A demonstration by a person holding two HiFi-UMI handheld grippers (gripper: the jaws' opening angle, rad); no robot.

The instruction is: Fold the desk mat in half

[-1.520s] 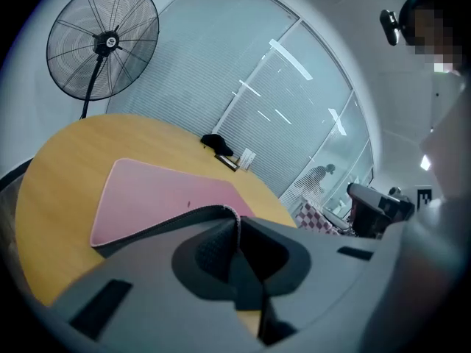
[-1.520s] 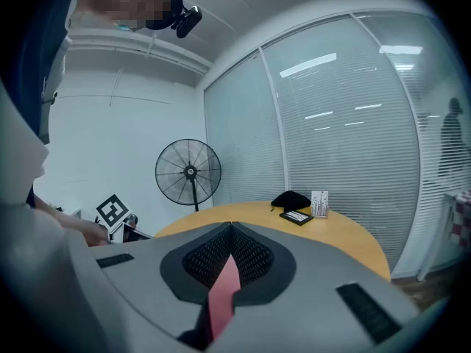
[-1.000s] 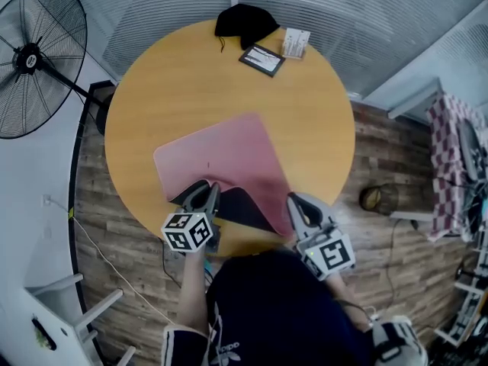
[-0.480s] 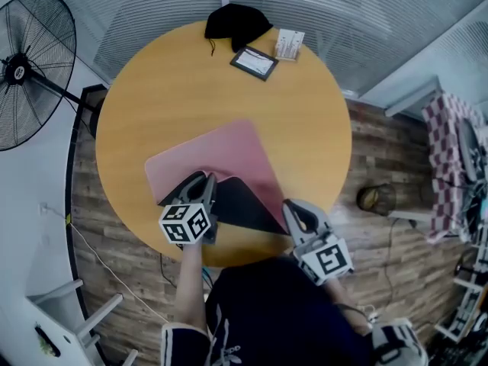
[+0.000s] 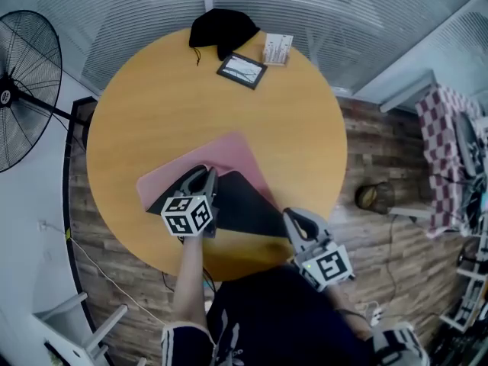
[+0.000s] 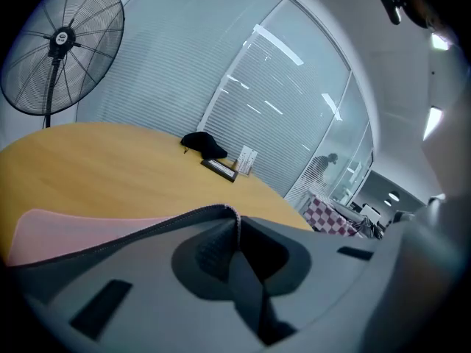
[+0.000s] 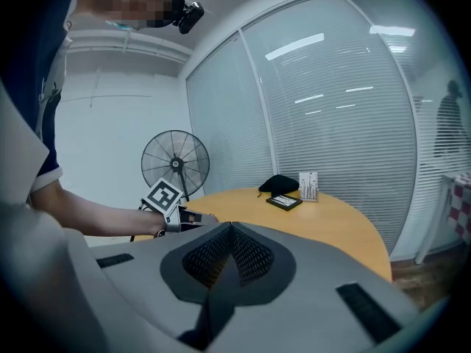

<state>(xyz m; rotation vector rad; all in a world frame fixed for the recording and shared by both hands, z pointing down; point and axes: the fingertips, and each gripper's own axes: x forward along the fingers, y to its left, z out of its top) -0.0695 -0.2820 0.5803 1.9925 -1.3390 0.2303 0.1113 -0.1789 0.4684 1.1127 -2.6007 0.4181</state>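
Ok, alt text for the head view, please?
Seen from above, the left gripper pinches the near edge of a pink desk mat, lifted to show its dark underside, on a round wooden table. The right gripper sits shut by the mat's near right corner.

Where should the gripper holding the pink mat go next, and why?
It should probably carry that edge toward the far side of the round wooden table and lower it there. The left gripper has its fingers shut on an edge of the pink rectangular desk mat. The mat's black underside is turned up, but pink still shows beyond the lifted flap, so the fold looks unfinished.
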